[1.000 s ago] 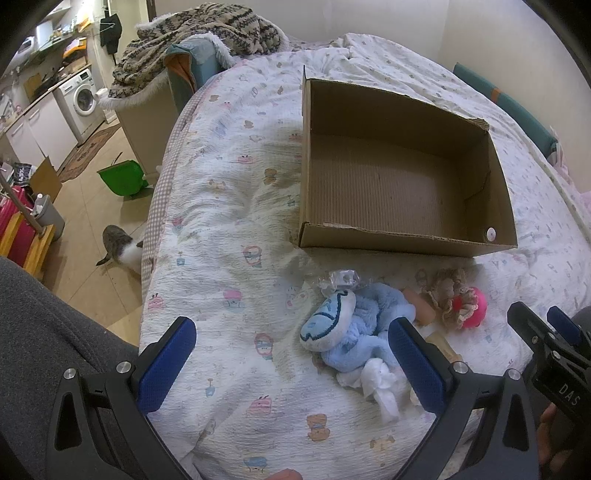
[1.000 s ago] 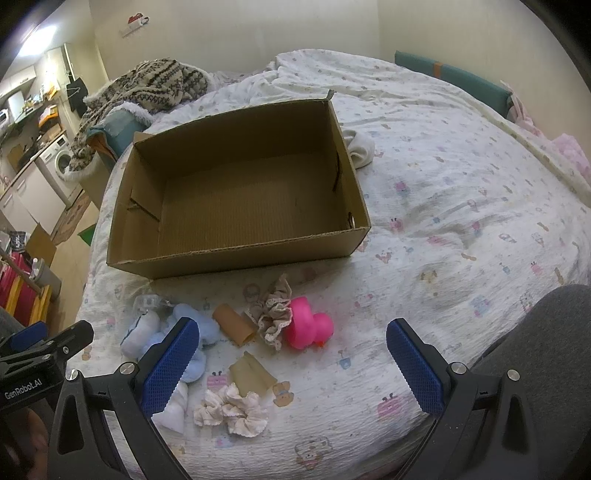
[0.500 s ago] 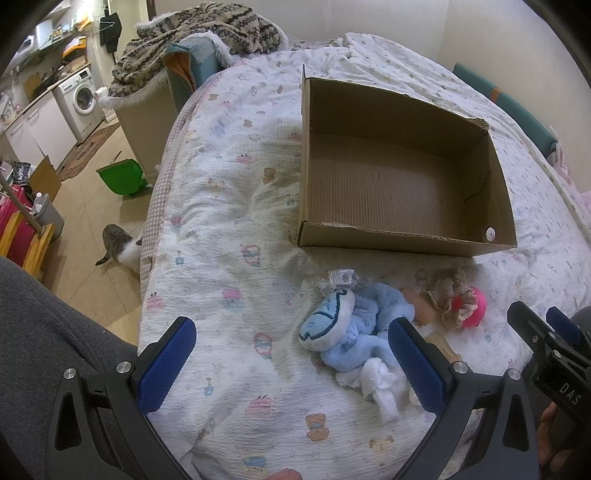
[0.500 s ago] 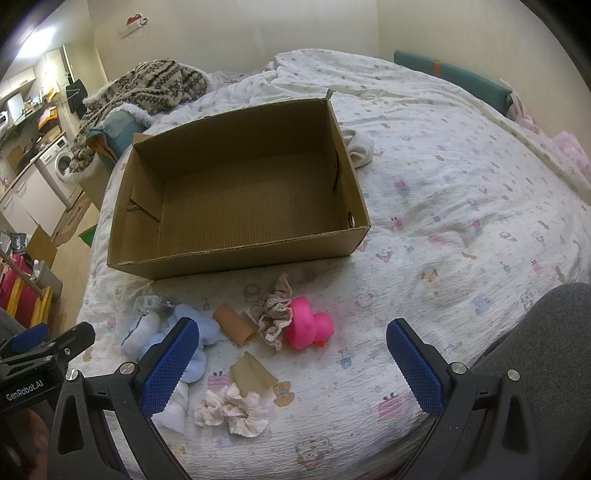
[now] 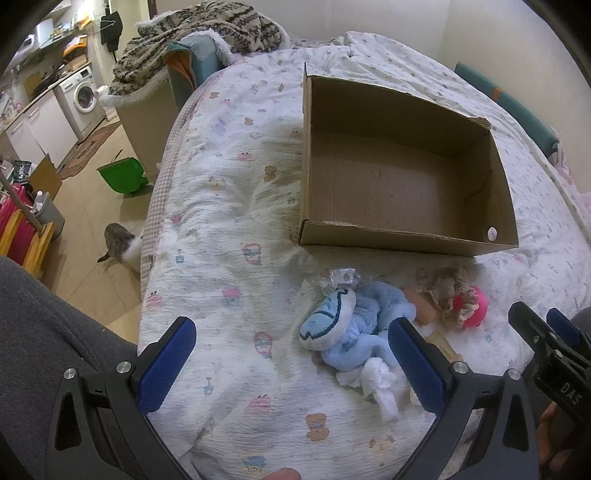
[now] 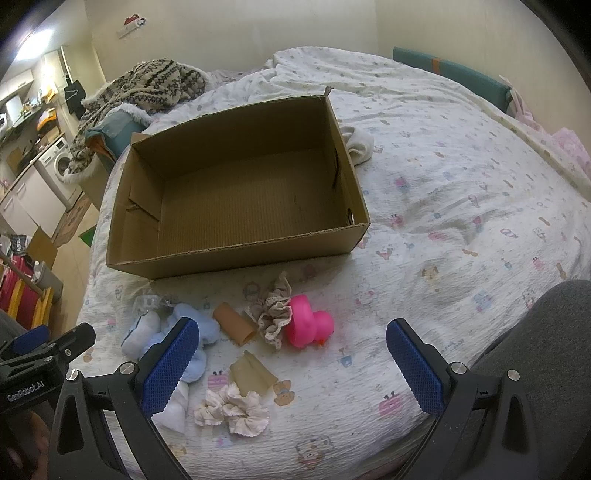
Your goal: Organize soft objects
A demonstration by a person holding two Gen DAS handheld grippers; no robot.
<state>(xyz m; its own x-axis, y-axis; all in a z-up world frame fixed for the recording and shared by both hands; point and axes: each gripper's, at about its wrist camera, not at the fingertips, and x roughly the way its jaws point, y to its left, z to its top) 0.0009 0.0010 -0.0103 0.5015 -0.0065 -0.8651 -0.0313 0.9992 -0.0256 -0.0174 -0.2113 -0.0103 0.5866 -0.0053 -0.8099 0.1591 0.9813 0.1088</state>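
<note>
Bed (image 6: pixel 461 192) with a white cartoon-print quilt fills both views. Room edge at 9–10 o'clock in the left wrist view: tiled floor (image 5: pixel 85 229), washing machine (image 5: pixel 85 96), green bin (image 5: pixel 122 180), cat (image 5: pixel 120 248) beside the bed. Patterned knit blanket (image 5: pixel 207 26) heaped at 11 o'clock.

Open cardboard box (image 6: pixel 236 199) sits on the quilt at 12 o'clock in the right wrist view, nothing inside it. White sock-like cloth (image 6: pixel 357 142) touches its far right wall.

Soft items lie in a cluster on the quilt just in front of the box's near wall: blue plush toy (image 5: pixel 351 325), beige lace scrunchie (image 6: pixel 273 314) touching the pink rubber duck (image 6: pixel 308 326), cardboard tube (image 6: pixel 234 324), flattened tube piece (image 6: pixel 253 374), cream scrunchie (image 6: pixel 232 408), white cloth (image 5: pixel 380 380), crumpled clear wrapper (image 5: pixel 341 277).

Left gripper (image 5: pixel 291 363): jaws wide apart, holding nothing, low over the quilt's near edge; right finger (image 5: pixel 415 365) overlaps the plush in view, contact unclear. Right gripper (image 6: pixel 291 365): also spread wide and unloaded, hovering over the cluster with the cream scrunchie and flattened tube between its fingers. Each gripper shows in the other's view at the frame edge.

Versus 1.0 s ago: no visible change — same gripper poses, same jaw opening, box and items unmoved.
</note>
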